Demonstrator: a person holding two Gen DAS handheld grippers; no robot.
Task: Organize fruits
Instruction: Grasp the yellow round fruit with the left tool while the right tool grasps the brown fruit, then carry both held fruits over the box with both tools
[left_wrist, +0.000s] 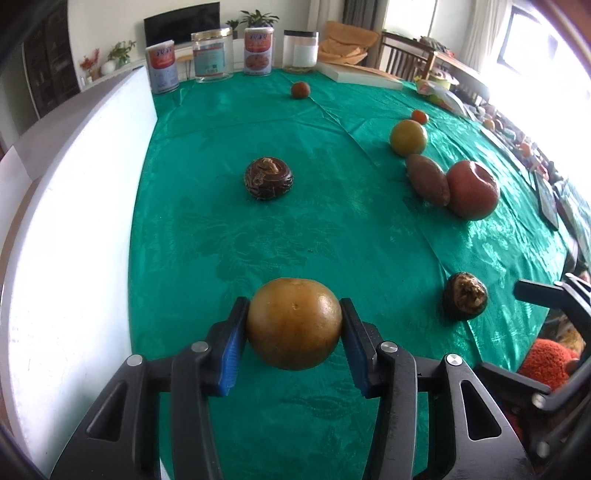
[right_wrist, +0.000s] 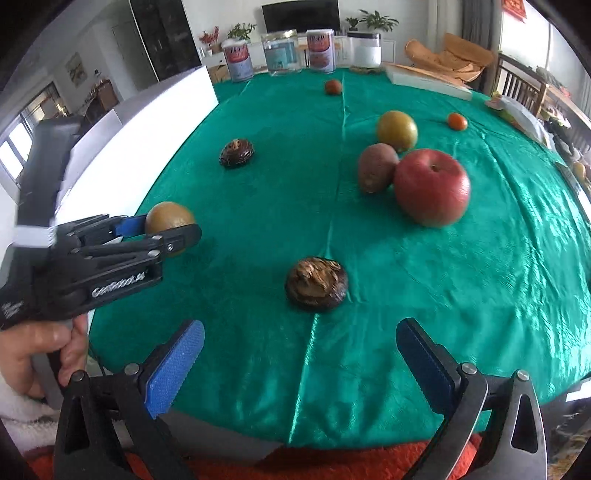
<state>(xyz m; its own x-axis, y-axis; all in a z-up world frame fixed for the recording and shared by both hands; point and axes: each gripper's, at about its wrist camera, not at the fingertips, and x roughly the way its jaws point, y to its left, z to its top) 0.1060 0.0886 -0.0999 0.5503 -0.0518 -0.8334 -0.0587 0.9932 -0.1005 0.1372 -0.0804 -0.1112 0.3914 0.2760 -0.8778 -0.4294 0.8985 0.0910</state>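
Left wrist view: your left gripper (left_wrist: 294, 328) tilts down, jaws clamping the yellow-brown fruit (left_wrist: 293, 323); right gripper (right_wrist: 300, 363) jaws wide, empty.

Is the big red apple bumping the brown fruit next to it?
Touching: in the right wrist view the red apple presses against the brown fruit, no green cloth between.

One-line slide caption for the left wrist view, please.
Left gripper clamps a yellow-brown round fruit on the green tablecloth; other fruits lie scattered beyond.
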